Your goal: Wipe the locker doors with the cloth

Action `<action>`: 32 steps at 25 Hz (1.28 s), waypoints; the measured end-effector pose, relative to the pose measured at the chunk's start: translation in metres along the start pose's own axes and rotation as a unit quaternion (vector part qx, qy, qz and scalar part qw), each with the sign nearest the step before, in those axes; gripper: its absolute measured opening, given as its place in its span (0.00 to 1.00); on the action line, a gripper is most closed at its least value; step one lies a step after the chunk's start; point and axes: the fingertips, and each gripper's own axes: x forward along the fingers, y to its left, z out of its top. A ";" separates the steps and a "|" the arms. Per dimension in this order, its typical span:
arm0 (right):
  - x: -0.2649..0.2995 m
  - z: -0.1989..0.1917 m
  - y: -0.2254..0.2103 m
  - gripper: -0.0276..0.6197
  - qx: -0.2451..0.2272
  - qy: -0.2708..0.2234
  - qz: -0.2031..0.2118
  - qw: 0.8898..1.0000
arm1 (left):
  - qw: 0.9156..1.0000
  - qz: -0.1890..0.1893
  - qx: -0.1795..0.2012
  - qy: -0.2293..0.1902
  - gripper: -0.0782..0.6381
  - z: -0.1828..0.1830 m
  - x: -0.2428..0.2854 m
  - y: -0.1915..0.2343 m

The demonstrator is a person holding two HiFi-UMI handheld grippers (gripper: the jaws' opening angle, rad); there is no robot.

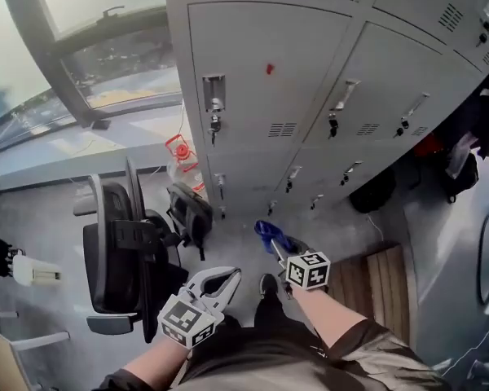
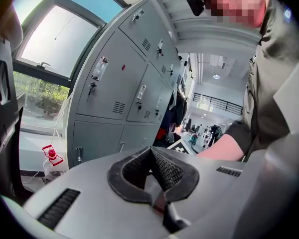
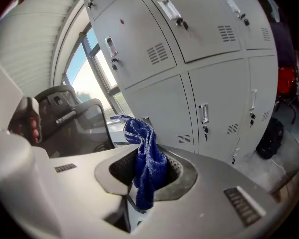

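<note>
Right gripper point(image 1: 279, 251) point(image 3: 147, 171): held low in front of the person, jaws clenched on the cloth point(image 1: 268, 233) point(image 3: 145, 158). The cloth is blue towelling, bunched. It stands up out of the jaws at the top and trails down between them, and it is apart from the locker doors. Left gripper point(image 1: 232, 275) point(image 2: 151, 151): held beside the right one on the scene's left, a little nearer the person. Its jaws are pressed together at the tips with nothing between them. Lockers point(image 1: 261, 47) point(image 2: 109, 83) point(image 3: 199, 29): a bank of grey metal doors in rows at the far side, all closed. Each has a metal handle, a small vent grille and a key hanging in the lock (one upper door has a small red dot). Window point(image 1: 106, 23): at the far left beside the lockers, bright, with a dark frame. Office chair point(image 1: 118, 251): black, on the floor at the near left, just beside the left gripper. Black bag point(image 1: 187, 214): on the floor between the chair and the foot of the lockers. Red-topped item point(image 1: 178, 147) point(image 2: 51, 155): by the window at the lockers' left end, with a thin white cord running up from it. Wooden slatted board point(image 1: 383, 279): on the floor at the near right. Dark bag point(image 1: 373, 192): at the foot of the lockers on the right.
</note>
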 end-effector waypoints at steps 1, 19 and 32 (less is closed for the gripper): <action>-0.017 -0.001 0.010 0.16 0.002 -0.006 0.002 1.000 | 1.000 -0.006 0.001 0.003 0.12 -0.003 -0.002 -0.002; -0.244 0.050 -0.011 0.16 -0.038 -0.088 0.176 0.980 | 0.996 0.084 -0.022 -0.033 0.12 0.006 0.098 -0.165; -0.330 0.071 0.042 0.16 -0.092 -0.173 0.176 0.965 | 0.999 0.002 0.033 -0.017 0.12 0.018 0.086 -0.234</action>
